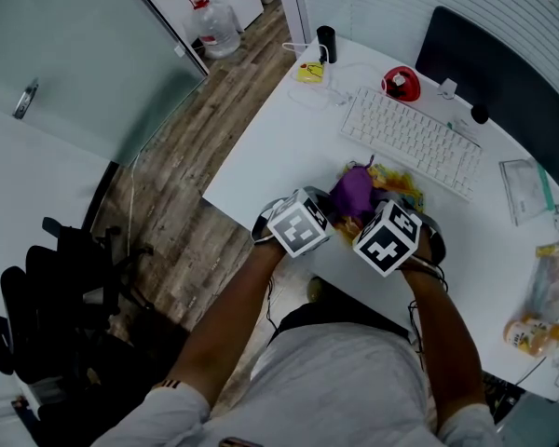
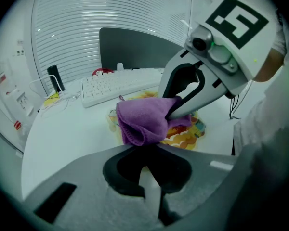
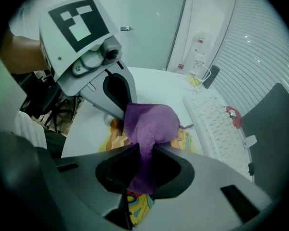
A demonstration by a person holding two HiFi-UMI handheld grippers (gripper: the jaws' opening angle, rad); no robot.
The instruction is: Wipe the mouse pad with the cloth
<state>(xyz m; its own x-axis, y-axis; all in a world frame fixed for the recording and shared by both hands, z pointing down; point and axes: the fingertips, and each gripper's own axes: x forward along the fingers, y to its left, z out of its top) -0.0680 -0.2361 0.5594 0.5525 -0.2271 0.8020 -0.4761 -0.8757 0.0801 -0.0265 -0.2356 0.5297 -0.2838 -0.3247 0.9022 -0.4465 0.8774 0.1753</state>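
Jaws both clenched on purple cloth (image 1: 352,192): my left gripper (image 2: 139,149), right gripper (image 3: 142,147). Cloth bunched mid-frame above cartoon-print mouse pad (image 2: 189,131); wiping looks all still to do, imo.

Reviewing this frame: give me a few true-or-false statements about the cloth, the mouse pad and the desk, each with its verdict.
1. The left gripper and the right gripper are both shut on the purple cloth. True.
2. The cloth lies spread flat on the mouse pad. False: it is bunched up between the two grippers, over the pad.
3. The keyboard is black. False: it is white.
4. The mouse pad has a colourful pattern and lies on the person's side of the keyboard. True.
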